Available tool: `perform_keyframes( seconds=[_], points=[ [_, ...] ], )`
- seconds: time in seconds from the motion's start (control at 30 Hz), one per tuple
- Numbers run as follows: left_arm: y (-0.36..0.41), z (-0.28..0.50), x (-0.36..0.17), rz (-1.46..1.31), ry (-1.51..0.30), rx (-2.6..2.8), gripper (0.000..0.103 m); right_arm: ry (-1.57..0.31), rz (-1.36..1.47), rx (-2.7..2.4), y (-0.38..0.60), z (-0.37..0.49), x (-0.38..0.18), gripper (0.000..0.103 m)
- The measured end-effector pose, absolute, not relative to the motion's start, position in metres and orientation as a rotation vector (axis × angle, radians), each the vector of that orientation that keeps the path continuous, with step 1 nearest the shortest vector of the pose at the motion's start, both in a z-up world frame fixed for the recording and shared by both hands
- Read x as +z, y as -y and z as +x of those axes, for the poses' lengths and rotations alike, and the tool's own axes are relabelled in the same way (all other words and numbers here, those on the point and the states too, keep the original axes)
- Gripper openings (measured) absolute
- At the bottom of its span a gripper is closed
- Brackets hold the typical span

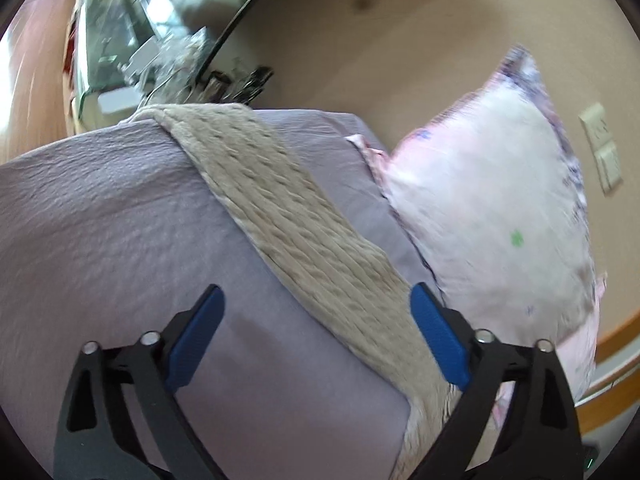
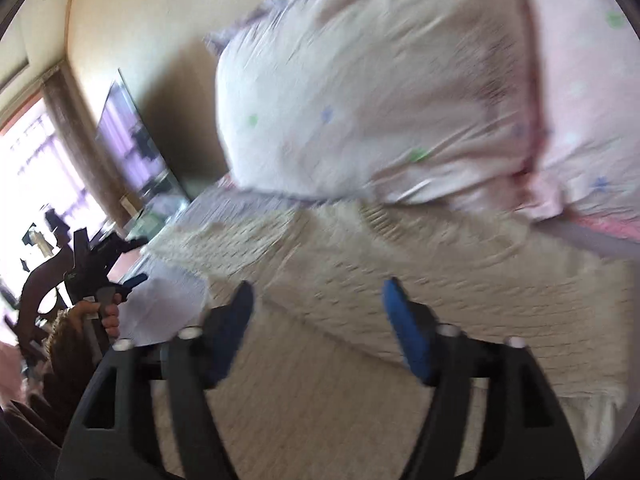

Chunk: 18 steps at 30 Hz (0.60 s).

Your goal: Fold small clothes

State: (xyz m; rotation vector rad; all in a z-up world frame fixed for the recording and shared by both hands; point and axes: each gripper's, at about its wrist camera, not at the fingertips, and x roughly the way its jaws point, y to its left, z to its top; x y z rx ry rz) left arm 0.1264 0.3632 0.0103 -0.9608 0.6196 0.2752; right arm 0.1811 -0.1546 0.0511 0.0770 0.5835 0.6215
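Observation:
A beige ribbed knit cloth [image 1: 288,208] lies flat as a long strip across the lilac bed sheet [image 1: 100,220]. My left gripper [image 1: 318,320] is open and empty above the sheet, with the cloth's near end passing under its right finger. In the right wrist view the same beige cloth [image 2: 420,280] fills the lower frame, blurred. My right gripper [image 2: 320,312] is open and empty just above it. The left gripper [image 2: 116,280] shows at the far left of that view, held in a hand.
A large pink-white pillow [image 1: 492,216] leans on the beige wall at the head of the bed; it also shows in the right wrist view [image 2: 360,100]. A wall socket [image 1: 604,148] sits right of it. A cluttered desk [image 1: 132,56] stands beyond the bed. A window [image 2: 36,184] is at the left.

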Motion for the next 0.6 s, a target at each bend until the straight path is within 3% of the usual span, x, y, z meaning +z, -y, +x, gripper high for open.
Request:
perform_keyframes(
  seconds=[0.3, 0.43, 0.6],
  points=[
    [-0.422, 0.146, -0.001, -1.112, -0.578, 0.378, 0.054, -0.562, 0.176, 0.501, 0.238, 0.163, 0.050, 0.072],
    [-0.437, 0.153, -0.002, -1.118, -0.629, 0.482, 0.007, -0.551, 0.212, 0.499, 0.253, 0.163, 0.046, 0.072],
    [-0.367, 0.180, 0.071, -0.739, -0.572, 0.426, 0.007, -0.526, 0.220, 0.493, 0.267, 0.160, 0.048, 0.072]
  ],
)
